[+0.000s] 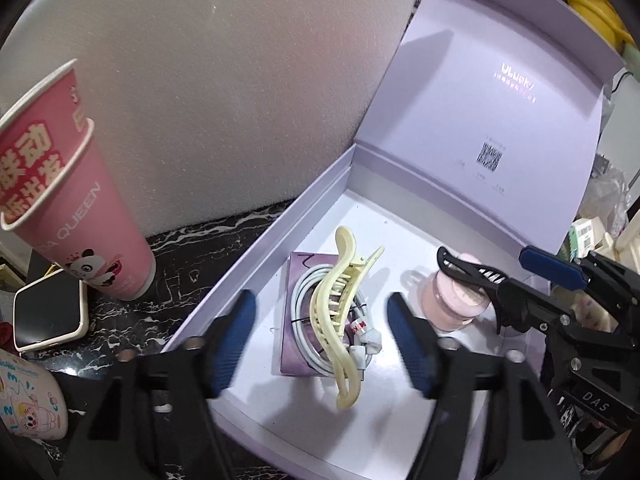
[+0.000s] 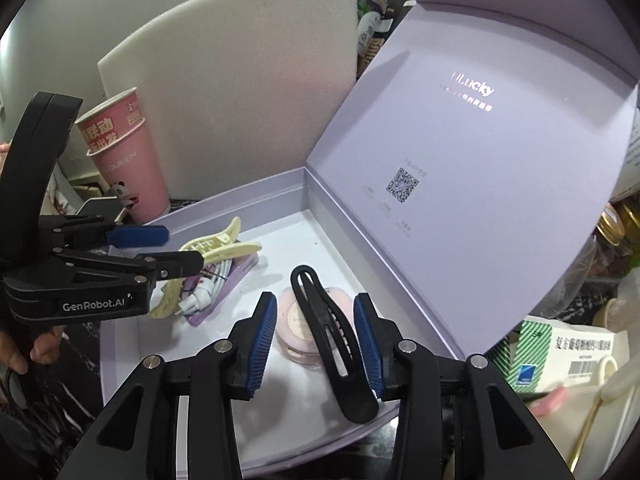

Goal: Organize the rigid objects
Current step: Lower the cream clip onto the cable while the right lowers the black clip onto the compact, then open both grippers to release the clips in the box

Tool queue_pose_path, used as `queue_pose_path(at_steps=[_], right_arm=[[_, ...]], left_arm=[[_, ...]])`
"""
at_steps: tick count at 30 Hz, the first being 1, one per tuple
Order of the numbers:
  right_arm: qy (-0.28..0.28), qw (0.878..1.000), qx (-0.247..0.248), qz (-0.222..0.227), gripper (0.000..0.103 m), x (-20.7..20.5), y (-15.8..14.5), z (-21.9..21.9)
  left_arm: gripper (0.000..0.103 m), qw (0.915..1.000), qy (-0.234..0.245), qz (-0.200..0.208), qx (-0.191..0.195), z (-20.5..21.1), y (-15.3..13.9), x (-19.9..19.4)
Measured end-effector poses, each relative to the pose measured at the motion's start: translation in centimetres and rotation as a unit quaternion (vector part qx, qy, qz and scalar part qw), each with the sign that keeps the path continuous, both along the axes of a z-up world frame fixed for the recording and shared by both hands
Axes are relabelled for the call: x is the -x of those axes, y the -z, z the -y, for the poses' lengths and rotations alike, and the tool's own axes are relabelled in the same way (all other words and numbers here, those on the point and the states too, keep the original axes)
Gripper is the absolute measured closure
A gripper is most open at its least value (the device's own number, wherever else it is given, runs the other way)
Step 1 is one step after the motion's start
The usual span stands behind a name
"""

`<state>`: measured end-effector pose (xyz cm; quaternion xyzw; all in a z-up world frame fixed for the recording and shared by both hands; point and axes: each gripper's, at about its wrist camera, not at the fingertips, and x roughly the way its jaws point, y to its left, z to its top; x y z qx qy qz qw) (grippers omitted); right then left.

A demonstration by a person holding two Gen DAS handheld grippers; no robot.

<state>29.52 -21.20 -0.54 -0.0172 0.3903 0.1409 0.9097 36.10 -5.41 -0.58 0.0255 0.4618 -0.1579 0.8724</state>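
Our black hair clip (image 2: 334,344) lies atop the pink jar (image 2: 294,326) in the lilac box (image 2: 248,196), its long axis running along our right gripper (image 2: 315,344), whose fingers stand open either side without pressing. Our left gripper (image 1: 322,344) gapes over the cream clip (image 1: 340,320).
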Motion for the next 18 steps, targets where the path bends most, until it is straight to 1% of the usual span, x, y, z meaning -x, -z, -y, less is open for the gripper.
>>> queue_pose_path(at_steps=[8,11,13,18], right_arm=[[0.003,1.0,0.004,0.015,0.063,1.6,-1.3,0.0],[0.003,1.0,0.001,0.02,0.063,2.3,-1.8,-0.1],[0.003,1.0,0.0,0.026,0.059,2.9,-2.3,-0.2],[0.0,0.999,-0.002,0.04,0.057,4.6,-3.6,-0.6]], left_arm=[[0.029,0.9998,-0.001,0.018,-0.006,-0.4,-1.3,1.5],[0.029,0.9996,0.002,0.028,-0.003,-0.9,-2.6,2.9],[0.029,0.9992,0.005,0.038,0.004,-1.3,-3.4,3.8],[0.029,0.9984,0.007,0.057,-0.002,-1.7,-5.0,5.9]])
